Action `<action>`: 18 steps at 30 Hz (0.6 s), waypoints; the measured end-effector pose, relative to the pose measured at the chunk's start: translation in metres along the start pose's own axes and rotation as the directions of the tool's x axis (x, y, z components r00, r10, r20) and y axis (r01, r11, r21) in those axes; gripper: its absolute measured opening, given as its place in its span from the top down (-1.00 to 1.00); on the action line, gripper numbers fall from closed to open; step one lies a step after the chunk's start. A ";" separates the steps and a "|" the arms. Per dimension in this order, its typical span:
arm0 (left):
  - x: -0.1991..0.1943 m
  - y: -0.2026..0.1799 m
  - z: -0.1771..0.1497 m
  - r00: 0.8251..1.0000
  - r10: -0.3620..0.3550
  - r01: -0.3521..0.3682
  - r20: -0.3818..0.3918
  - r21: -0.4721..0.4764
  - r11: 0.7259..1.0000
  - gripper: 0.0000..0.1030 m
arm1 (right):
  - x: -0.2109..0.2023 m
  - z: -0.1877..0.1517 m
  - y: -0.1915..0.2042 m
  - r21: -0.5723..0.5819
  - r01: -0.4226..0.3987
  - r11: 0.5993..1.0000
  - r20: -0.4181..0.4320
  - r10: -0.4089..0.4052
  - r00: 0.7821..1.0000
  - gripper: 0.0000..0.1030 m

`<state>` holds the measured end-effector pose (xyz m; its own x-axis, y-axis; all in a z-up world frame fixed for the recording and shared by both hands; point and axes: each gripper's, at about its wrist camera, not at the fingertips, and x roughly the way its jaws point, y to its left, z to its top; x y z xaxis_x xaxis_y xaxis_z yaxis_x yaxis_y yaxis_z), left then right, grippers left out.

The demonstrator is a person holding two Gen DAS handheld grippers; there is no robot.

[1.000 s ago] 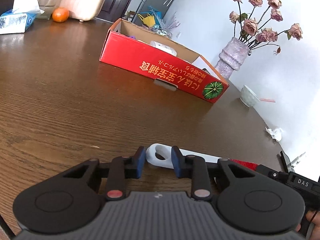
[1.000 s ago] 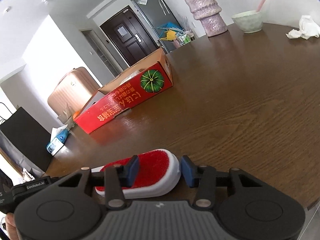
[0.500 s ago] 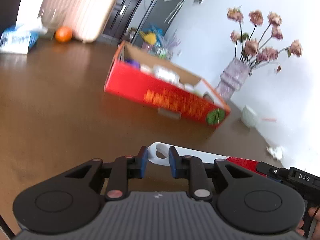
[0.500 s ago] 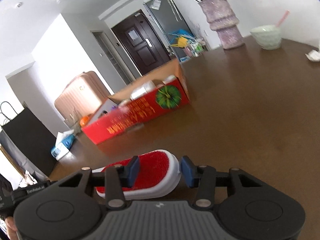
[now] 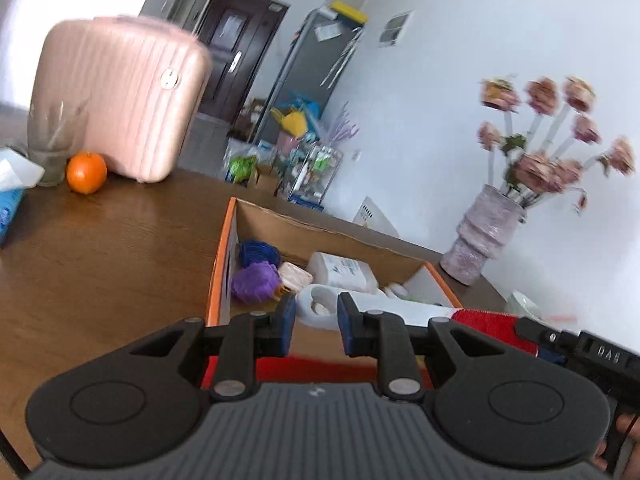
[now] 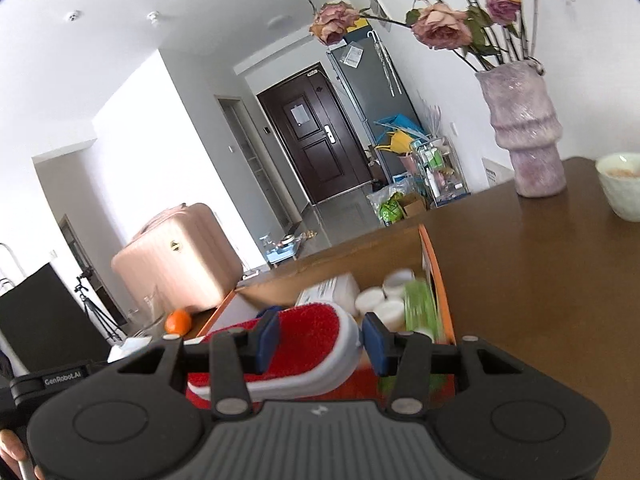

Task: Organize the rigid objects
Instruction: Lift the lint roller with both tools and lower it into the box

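A white brush with red bristles hangs over the near edge of the open red cardboard box [image 5: 224, 264]. My left gripper [image 5: 316, 312] is shut on the brush handle [image 5: 384, 308], near its looped end. In the right wrist view my right gripper [image 6: 320, 336] is shut on the brush head [image 6: 308, 344], pads on its two sides, bristles up. The box [image 6: 340, 256] holds blue yarn [image 5: 258, 252], purple yarn [image 5: 254, 282], a white pack [image 5: 344, 270], white round lids [image 6: 380, 300] and a blurred green item [image 6: 420, 308].
On the brown table stand an orange [image 5: 86, 172], a glass [image 5: 54, 148], a pink suitcase [image 5: 120, 96] and a blue tissue pack [image 5: 8, 200] at the left. A vase of dried roses [image 5: 484, 236] and a pale bowl [image 6: 622, 184] stand right of the box.
Both grippers have lifted the brush off the table and carried it toward the box. The box now sits right under the fingertips with its inside in view.
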<state>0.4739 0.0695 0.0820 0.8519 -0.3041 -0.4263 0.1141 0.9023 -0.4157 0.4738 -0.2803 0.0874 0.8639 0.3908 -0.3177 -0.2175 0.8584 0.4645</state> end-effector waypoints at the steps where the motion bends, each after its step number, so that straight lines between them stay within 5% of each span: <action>1: 0.009 0.003 0.005 1.000 0.001 -0.001 -0.008 0.002 1.000 0.56 | 0.011 0.004 -0.002 0.005 0.002 1.000 -0.008 -0.002 1.000 0.13; 6: 0.045 0.021 0.004 0.998 0.033 -0.034 -0.061 -0.010 0.999 0.56 | 0.065 0.006 -0.018 0.031 0.024 0.999 -0.077 -0.022 0.997 0.13; 9: 0.056 0.023 -0.004 0.996 0.058 -0.055 -0.071 0.039 0.998 0.56 | 0.085 -0.003 -0.015 -0.064 0.077 0.995 -0.092 -0.083 0.992 0.33; 18: 0.052 0.021 -0.010 0.995 0.096 -0.092 -0.032 0.110 0.990 0.55 | 0.094 -0.029 0.000 -0.184 0.155 0.971 0.012 -0.155 0.988 0.27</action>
<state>0.5159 0.0694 0.0429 0.8421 -0.2254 -0.4900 0.0903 0.9546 -0.2840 0.5420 -0.2345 0.0338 0.8925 0.2491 -0.3761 -0.1610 0.9547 0.2501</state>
